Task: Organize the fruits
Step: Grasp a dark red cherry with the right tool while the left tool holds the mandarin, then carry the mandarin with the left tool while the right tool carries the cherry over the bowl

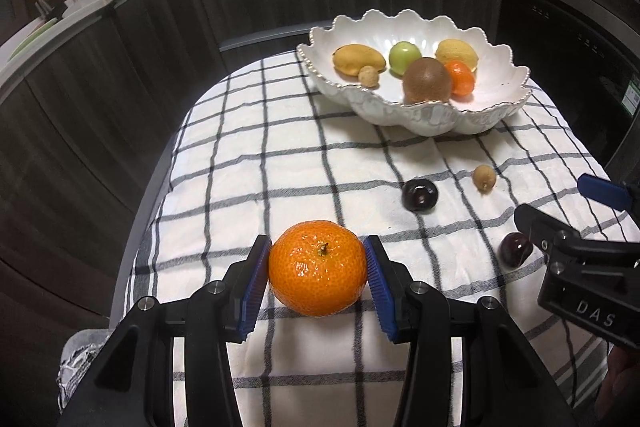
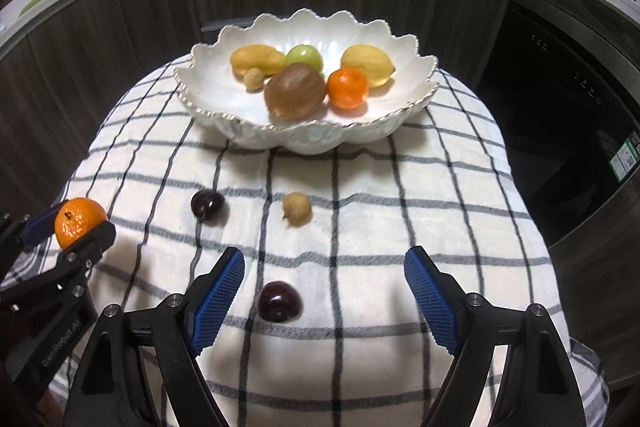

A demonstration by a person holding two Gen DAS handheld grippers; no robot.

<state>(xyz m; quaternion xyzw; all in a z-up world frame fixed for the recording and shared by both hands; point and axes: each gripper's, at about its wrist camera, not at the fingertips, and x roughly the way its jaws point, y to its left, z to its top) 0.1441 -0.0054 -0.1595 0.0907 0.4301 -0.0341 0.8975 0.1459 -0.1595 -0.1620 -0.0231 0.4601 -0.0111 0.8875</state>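
My left gripper point(image 1: 317, 259) is shut on an orange mandarin point(image 1: 318, 268), its blue pads pressed on both sides, low over the checked cloth; it also shows in the right wrist view point(image 2: 78, 221). My right gripper point(image 2: 324, 269) is open, its jaws on either side of a dark cherry point(image 2: 279, 301) on the cloth. A second dark cherry point(image 2: 207, 205) and a small tan longan point(image 2: 296, 208) lie further ahead. The white scalloped bowl point(image 2: 224, 115) at the far end holds a mango, green fruit, lemon, kiwi, small mandarin and a longan.
The table is covered by a white cloth with dark checks point(image 2: 360, 227). Dark wood cabinet fronts point(image 2: 140, 7) curve behind it, with a cluttered counter above. A dark appliance point(image 2: 560, 107) stands at the right.
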